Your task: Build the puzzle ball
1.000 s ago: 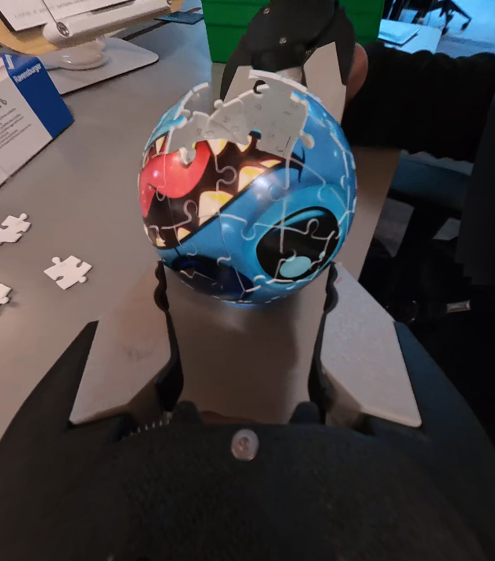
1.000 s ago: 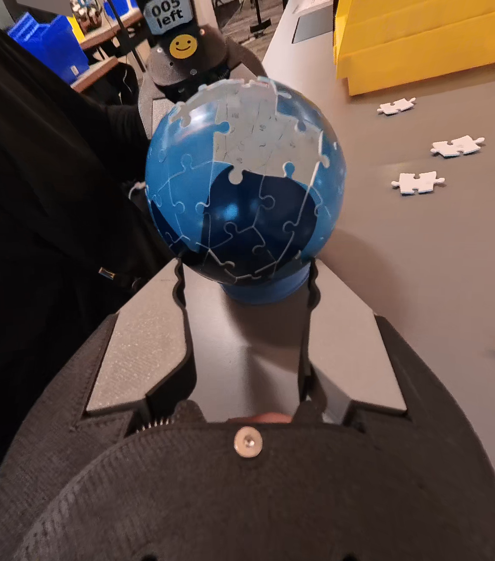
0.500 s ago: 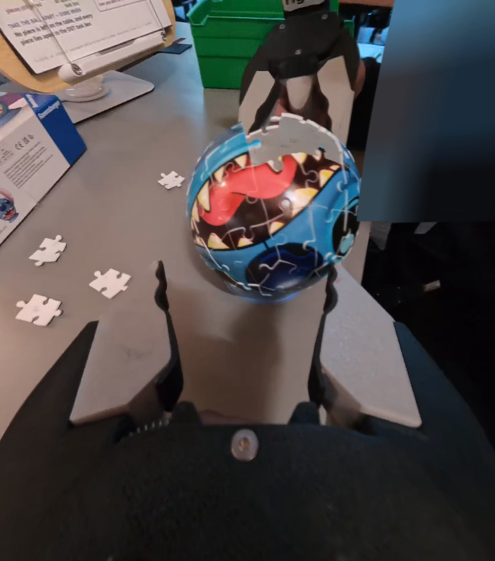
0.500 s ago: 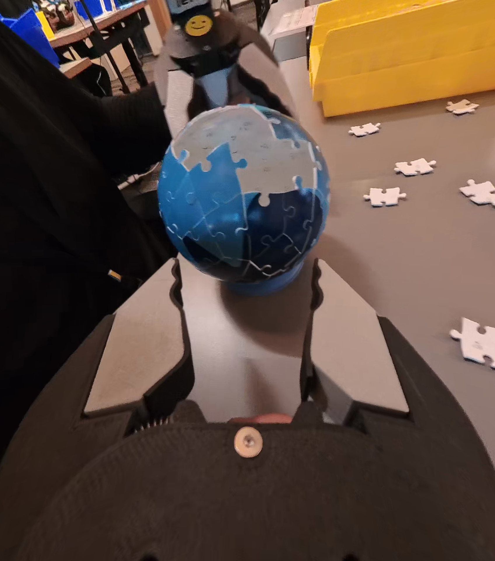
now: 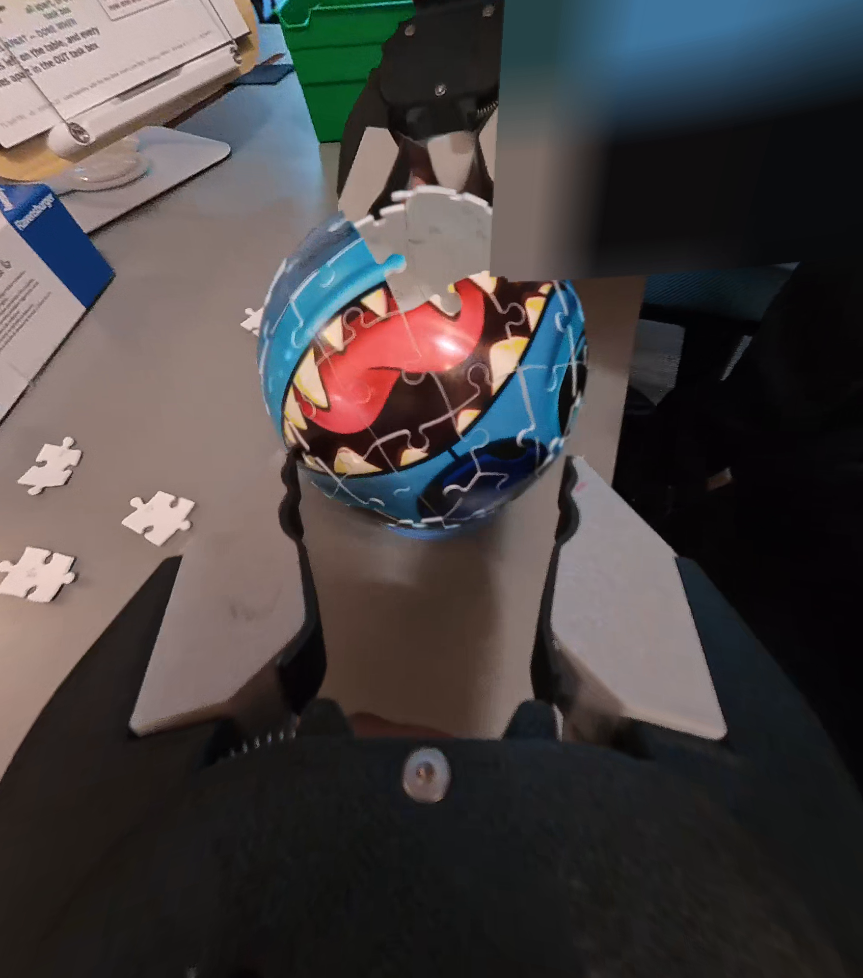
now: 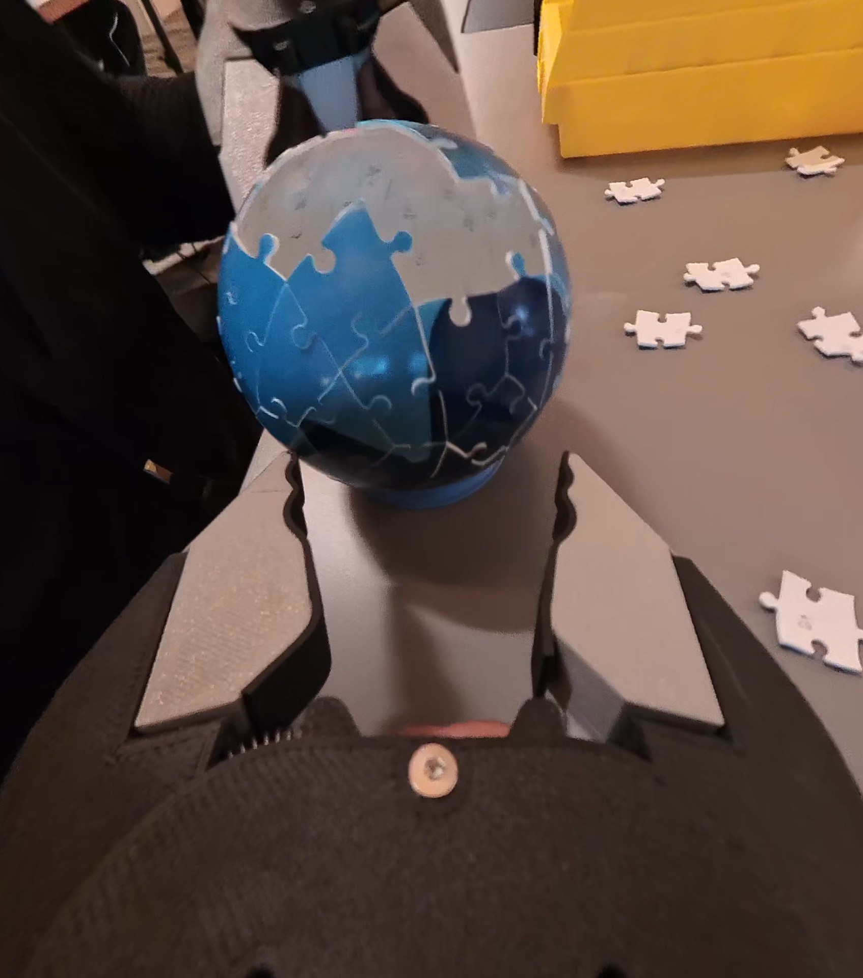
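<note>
Two grippers, both spread wide, nothing between the fingers: left gripper point(image 5: 427, 476) and right gripper point(image 6: 427, 476) facing each other across the puzzle ball point(image 5: 421, 386). Ball seated on a blue ring stand point(image 6: 432, 489) on the grey table point(image 5: 180, 328), top section unfinished, inner white backs of far pieces exposed. Left fingertip close to the ball's lower side, possibly touching; blur prevents confirmation. Loose white pieces point(image 6: 662, 329) scattered well apart, near a yellow bin point(image 6: 736, 79). Puzzle box point(image 5: 6, 317) and green bin point(image 5: 344, 63) beyond.

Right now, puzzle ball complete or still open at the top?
Still open. The puzzle ball has a gap in its upper shell, showing pale inner piece backs, and loose pieces lie on the table.
</note>
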Tool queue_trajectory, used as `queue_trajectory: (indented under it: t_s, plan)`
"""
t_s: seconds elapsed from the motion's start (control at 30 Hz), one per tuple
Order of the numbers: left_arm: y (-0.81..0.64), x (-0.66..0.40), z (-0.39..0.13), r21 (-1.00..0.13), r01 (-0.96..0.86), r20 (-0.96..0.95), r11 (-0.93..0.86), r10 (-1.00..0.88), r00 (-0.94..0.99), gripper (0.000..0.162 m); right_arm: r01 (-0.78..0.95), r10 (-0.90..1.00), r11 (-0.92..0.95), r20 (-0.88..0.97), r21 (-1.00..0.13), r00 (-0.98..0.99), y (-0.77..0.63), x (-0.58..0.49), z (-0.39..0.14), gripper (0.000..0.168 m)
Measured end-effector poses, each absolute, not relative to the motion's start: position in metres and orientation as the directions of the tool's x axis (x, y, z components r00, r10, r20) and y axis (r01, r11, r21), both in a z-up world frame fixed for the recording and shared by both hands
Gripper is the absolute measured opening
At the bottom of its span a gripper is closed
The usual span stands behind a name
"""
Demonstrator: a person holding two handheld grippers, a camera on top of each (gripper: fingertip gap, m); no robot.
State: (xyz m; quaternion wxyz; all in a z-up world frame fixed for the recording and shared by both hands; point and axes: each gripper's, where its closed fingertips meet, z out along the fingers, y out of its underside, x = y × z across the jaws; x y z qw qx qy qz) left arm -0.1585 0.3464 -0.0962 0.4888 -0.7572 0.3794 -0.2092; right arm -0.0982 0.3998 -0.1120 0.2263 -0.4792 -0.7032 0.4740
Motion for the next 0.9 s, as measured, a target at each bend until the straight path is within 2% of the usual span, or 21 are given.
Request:
queue_trajectory:
  t_s: [0.1, 0.17, 0.23, 0.37, 0.43, 0.6, 0.67, 0.73, 0.8, 0.9]
  plan:
    - [0.34, -0.16, -0.095, -0.907, -0.347, -0.042, -0.24, -0.766, 0.641, 0.095, 0.47, 0.896, 0.048, -0.17, -0.881, -0.41, 0.411, -0.095, -0.116, 0.09]
    - [0.336, -0.161, -0.092, -0.917, -0.314, -0.012, -0.247, -0.768, 0.64, 0.091, 0.481, 0.915, 0.068, -0.138, -0.874, -0.38, 0.422, -0.091, -0.12, 0.081]
    - [0.336, -0.167, -0.089, -0.923, -0.285, 0.012, -0.258, -0.76, 0.649, 0.092, 0.48, 0.942, 0.095, -0.078, -0.872, -0.328, 0.44, -0.086, -0.12, 0.08]
    - [0.335, -0.179, -0.086, -0.926, -0.245, 0.061, -0.288, -0.752, 0.656, 0.093, 0.533, 0.996, 0.005, -0.041, -0.846, -0.075, 0.509, -0.081, -0.124, 0.051]
    - [0.337, -0.184, -0.087, -0.926, -0.236, 0.067, -0.295, -0.744, 0.664, 0.093, 0.568, 0.999, -0.039, -0.049, -0.822, -0.003, 0.533, -0.083, -0.133, 0.054]
    - [0.34, -0.193, -0.085, -0.926, -0.178, 0.126, -0.332, -0.719, 0.683, 0.092, 0.662, 0.999, -0.013, -0.032, -0.749, -0.017, 0.548, -0.1, -0.159, 0.063]
    - [0.339, -0.198, -0.086, -0.921, -0.186, 0.119, -0.341, -0.702, 0.702, 0.092, 0.684, 1.0, 0.022, 0.006, -0.729, -0.025, 0.551, -0.104, -0.166, 0.06]
    - [0.337, -0.201, -0.086, -0.918, -0.195, 0.108, -0.345, -0.69, 0.716, 0.09, 0.679, 0.999, 0.049, 0.036, -0.733, -0.033, 0.555, -0.107, -0.165, 0.048]
    - [0.336, -0.201, -0.081, -0.919, -0.201, 0.091, -0.339, -0.68, 0.728, 0.088, 0.674, 0.998, 0.059, 0.039, -0.736, -0.045, 0.556, -0.108, -0.165, 0.026]
    - [0.337, -0.2, -0.069, -0.92, -0.214, 0.066, -0.329, -0.666, 0.743, 0.082, 0.671, 0.996, 0.092, 0.068, -0.736, -0.063, 0.554, -0.108, -0.164, 0.022]
